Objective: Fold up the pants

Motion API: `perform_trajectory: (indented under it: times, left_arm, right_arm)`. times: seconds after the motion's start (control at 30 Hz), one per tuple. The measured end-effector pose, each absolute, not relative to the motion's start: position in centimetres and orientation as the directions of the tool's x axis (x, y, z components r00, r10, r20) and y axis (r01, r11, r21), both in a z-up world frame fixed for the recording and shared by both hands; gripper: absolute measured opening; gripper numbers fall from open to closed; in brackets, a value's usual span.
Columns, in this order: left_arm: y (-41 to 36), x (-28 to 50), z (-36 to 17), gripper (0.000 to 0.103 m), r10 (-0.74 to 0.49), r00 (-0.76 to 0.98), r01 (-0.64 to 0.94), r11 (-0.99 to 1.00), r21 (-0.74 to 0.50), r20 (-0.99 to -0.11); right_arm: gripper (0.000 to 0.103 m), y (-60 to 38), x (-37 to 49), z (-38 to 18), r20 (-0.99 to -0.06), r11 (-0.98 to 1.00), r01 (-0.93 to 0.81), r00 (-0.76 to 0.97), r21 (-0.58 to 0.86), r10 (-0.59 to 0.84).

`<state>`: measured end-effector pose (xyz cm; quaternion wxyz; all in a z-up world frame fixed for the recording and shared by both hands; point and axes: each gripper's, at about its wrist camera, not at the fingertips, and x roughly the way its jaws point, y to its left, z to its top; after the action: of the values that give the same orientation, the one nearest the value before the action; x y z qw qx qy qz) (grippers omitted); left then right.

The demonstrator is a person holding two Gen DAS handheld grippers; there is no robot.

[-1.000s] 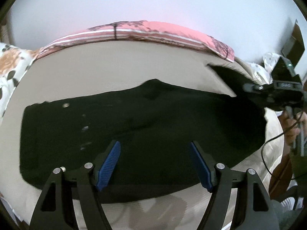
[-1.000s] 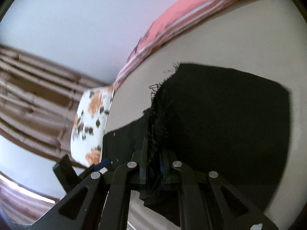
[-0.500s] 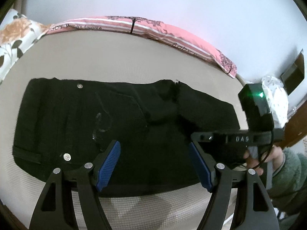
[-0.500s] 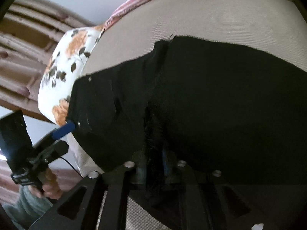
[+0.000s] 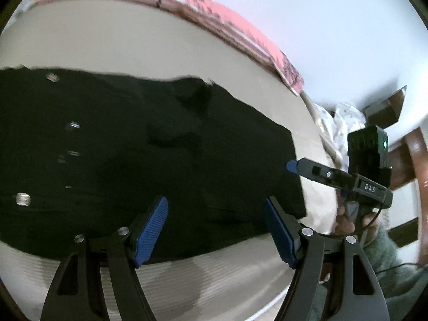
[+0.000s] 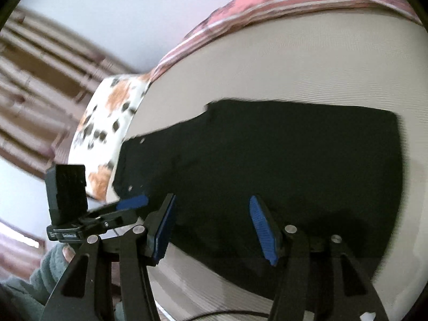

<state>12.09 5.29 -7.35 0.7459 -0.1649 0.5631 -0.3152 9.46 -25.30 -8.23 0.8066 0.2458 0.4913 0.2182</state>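
Black pants (image 5: 139, 155) lie folded flat on the beige bed; they also show in the right wrist view (image 6: 281, 165), with metal buttons toward the waist end on the left. My left gripper (image 5: 214, 230) is open and empty, just above the pants' near edge. My right gripper (image 6: 211, 227) is open and empty above the near edge of the folded pants. The right gripper also shows in the left wrist view (image 5: 294, 165) at the pants' right end. The left gripper shows in the right wrist view (image 6: 131, 203) at the waist end.
The beige bed (image 5: 133, 53) carries a pink striped blanket (image 5: 240, 26) along its far side by the white wall. A floral pillow (image 6: 107, 128) lies at the left end. Wooden furniture (image 5: 417, 160) stands beyond the right end of the bed.
My right gripper has let go of the pants leg end and opened after laying it over the pants. It has drawn back toward the near edge. The left gripper stayed open.
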Motion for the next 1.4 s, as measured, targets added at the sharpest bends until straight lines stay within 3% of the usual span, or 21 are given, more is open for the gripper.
perform_trajectory:
  times: [0.17, 0.27, 0.47, 0.73, 1.1, 1.13, 1.2, 1.23, 1.4]
  left_arm:
    - [3.6, 13.6, -9.5, 0.072, -0.679, 0.063, 0.188, 0.728, -0.659, -0.732]
    - [3.4, 14.3, -10.8, 0.064, -0.694, 0.023, 0.131, 0.716, -0.686, -0.720]
    - [3.3, 14.7, -12.5, 0.057, -0.712, -0.030, 0.064, 0.699, -0.712, -0.702]
    - [4.5, 14.9, -12.7, 0.057, -0.745, -0.042, 0.028, 0.666, -0.746, -0.666]
    - [2.3, 15.5, -14.5, 0.057, -0.851, -0.114, -0.088, 0.523, -0.848, -0.513]
    - [2.1, 15.5, -14.4, 0.055, -0.849, -0.109, -0.085, 0.526, -0.846, -0.517]
    - [1.8, 15.2, -14.1, 0.034, -0.826, -0.091, -0.044, 0.562, -0.826, -0.556]
    - [1.5, 15.0, -14.0, 0.017, -0.796, -0.088, -0.015, 0.602, -0.799, -0.598]
    - [1.2, 13.7, -12.4, 0.010, -0.765, -0.028, 0.086, 0.640, -0.764, -0.644]
  right_arm:
    - [0.056, -30.1, 7.7, -8.8, -0.655, 0.751, 0.009, 0.496, 0.660, 0.570]
    - [0.056, -31.7, 7.3, -9.4, -0.641, 0.729, 0.054, 0.524, 0.682, 0.561]
    - [0.056, -32.9, 7.4, -10.2, -0.621, 0.704, 0.085, 0.552, 0.705, 0.556]
    - [0.056, -33.6, 7.3, -11.1, -0.619, 0.688, 0.099, 0.543, 0.719, 0.568]
    - [0.056, -33.6, 7.3, -12.0, -0.625, 0.683, 0.113, 0.532, 0.721, 0.571]
    - [0.056, -33.6, 7.2, -12.0, -0.628, 0.686, 0.114, 0.531, 0.719, 0.570]
    - [0.056, -33.5, 7.1, -12.0, -0.630, 0.687, 0.115, 0.529, 0.717, 0.569]
    - [0.056, -33.5, 7.1, -12.0, -0.633, 0.689, 0.117, 0.528, 0.715, 0.567]
    - [0.056, -33.3, 6.8, -11.9, -0.658, 0.713, 0.125, 0.517, 0.690, 0.547]
